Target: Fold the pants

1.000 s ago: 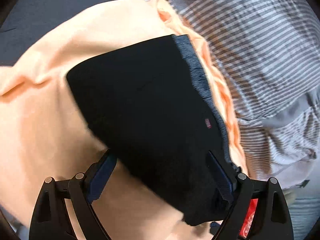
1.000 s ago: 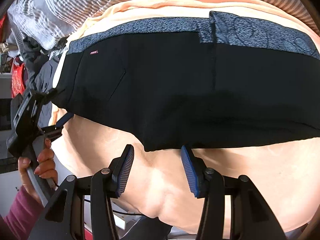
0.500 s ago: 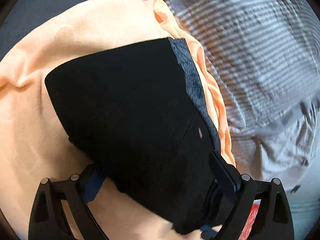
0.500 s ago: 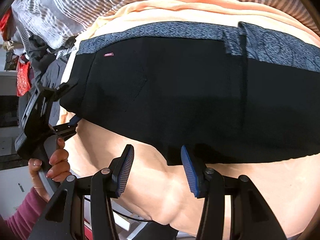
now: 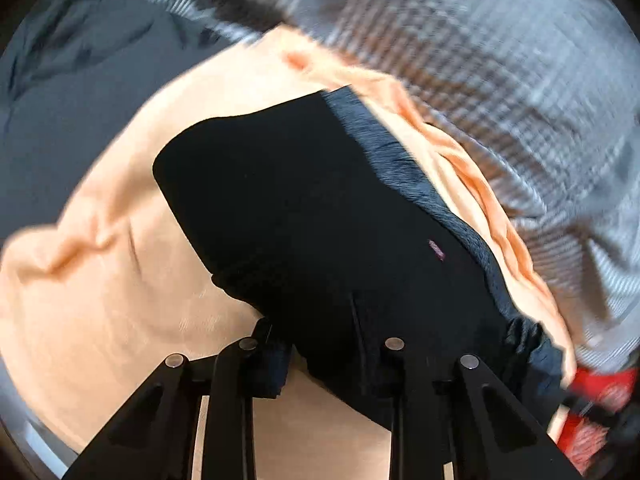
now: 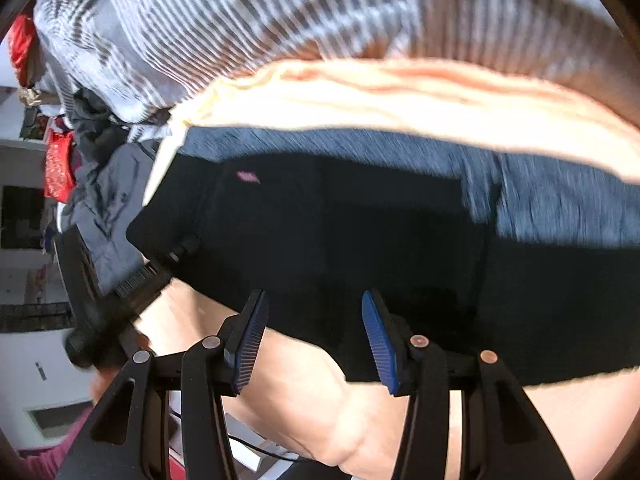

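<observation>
Pants [image 5: 328, 220] lie on the orange sheet [image 5: 100, 280], waistband running across. Left hand-held gripper [image 5: 332, 356] seems clamped on their corner; only the right view shows the right hand-held gripper [image 6: 312, 344] wide, empty.

A bedroom in a lived-in home. A bed fills both views, spread with a peach sheet [image 5: 100, 280] and, across the upper part of the frames, a rumpled grey-and-white striped duvet [image 6: 192, 28]. At the left edge of the right wrist view, loose dark clothes [image 6: 108, 184] are heaped beside white furniture [image 6: 36, 364].
</observation>
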`<control>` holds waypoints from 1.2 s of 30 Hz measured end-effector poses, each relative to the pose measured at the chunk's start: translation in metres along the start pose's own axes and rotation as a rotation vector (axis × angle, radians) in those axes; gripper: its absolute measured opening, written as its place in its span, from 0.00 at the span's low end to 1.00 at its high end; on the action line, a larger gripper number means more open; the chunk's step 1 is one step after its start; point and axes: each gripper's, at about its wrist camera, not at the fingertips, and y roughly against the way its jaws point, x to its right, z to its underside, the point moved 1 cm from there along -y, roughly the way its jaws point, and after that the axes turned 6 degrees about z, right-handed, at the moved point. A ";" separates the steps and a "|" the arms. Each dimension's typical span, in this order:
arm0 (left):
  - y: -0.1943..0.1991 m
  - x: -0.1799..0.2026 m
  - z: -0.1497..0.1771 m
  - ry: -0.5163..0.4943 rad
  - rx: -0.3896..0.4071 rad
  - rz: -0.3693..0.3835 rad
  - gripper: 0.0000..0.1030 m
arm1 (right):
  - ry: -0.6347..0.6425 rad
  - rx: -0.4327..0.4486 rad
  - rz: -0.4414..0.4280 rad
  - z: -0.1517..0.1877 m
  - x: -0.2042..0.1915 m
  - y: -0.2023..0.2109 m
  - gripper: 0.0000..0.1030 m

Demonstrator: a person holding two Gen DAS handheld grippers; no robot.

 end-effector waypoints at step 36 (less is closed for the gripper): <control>0.019 0.081 0.024 -0.495 0.114 -0.218 0.26 | 0.597 -0.429 0.103 -0.098 -0.215 -0.095 0.19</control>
